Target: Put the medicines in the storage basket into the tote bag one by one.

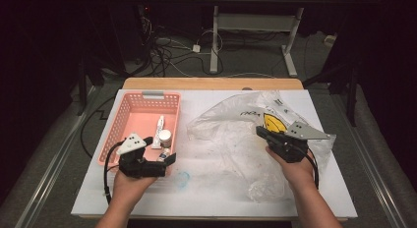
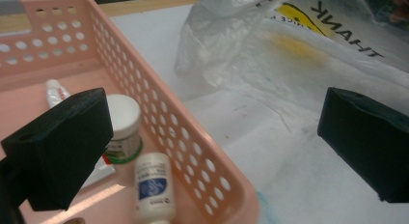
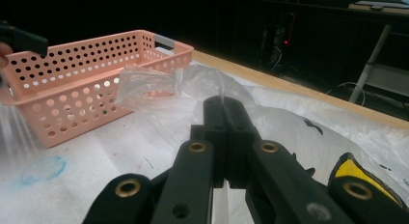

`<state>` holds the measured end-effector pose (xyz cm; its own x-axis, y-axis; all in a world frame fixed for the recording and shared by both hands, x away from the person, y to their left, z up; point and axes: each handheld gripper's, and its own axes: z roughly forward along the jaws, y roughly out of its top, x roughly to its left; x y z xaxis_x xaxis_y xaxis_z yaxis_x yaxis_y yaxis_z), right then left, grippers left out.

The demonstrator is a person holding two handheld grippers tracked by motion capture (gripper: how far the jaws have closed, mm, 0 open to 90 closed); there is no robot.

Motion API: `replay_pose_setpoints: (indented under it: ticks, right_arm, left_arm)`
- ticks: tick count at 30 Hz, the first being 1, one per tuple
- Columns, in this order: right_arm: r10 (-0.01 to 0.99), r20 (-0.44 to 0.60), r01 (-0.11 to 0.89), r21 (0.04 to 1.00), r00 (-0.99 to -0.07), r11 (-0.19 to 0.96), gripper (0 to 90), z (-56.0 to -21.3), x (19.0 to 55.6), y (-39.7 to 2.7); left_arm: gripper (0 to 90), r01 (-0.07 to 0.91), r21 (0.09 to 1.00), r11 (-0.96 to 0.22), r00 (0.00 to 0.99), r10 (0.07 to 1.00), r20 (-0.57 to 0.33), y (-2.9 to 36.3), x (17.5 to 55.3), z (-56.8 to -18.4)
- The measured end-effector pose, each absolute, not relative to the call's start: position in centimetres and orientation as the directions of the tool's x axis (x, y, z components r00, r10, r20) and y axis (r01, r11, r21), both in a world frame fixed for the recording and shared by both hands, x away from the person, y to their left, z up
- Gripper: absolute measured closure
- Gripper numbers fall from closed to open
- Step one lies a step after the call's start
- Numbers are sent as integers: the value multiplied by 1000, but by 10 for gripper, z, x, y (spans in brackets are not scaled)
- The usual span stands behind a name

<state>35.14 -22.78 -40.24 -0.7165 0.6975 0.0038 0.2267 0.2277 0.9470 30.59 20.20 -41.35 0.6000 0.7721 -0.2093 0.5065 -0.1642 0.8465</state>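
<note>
High view: a thin clear plastic bag [image 1: 246, 139] is spread crumpled across the white table cover [image 1: 206, 193], at three o'clock from the pink perforated basket [image 1: 123, 115]. The right gripper [image 1: 261, 132] is seen with its jaws pressed together on a fold of the film. The bag is judged very light, limp and slippery; it would best be taken at its rim or a handle. The left gripper [image 1: 169, 159] hangs at the basket's near corner, jaws spread wide, nothing between them.

Left gripper view: a white-capped jar [image 2: 123, 122], a small white bottle [image 2: 154, 185] and a tube [image 2: 55, 91] lie in the basket. All are rigid, smooth plastic.

Right gripper view: film is pinched at the shut tips, and the basket sits at ten o'clock.
</note>
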Motion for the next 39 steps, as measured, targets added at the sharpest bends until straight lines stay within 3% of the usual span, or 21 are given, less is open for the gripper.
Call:
replay_pose_setpoints:
  ticks: [7,15,23,29,35,39]
  right_arm:
    - [703,6,240,942,-712,235,900,-401,355,-224]
    - [690,-29,210,943,-723,259,900,-401,353,-220]
    - [688,-10,230,939,-726,257,900,-408,355,-226]
    - [681,-17,222,939,-732,263,900,-407,353,-225]
    - [680,-18,223,938,-733,266,900,-407,353,-224]
    - [677,-17,229,935,-736,273,900,-409,353,-223]
  left_arm:
    - [0,514,839,-179,581,792,-187,207,336,-399]
    - [19,601,785,-152,496,841,-217,216,379,-410]
    - [155,677,728,-104,407,878,-253,230,418,-420]
    - [236,743,655,-135,384,888,-253,225,444,-430]
    - [248,819,552,-157,344,904,-254,223,466,-446]
    - [338,865,472,-171,321,911,-259,223,475,-455]
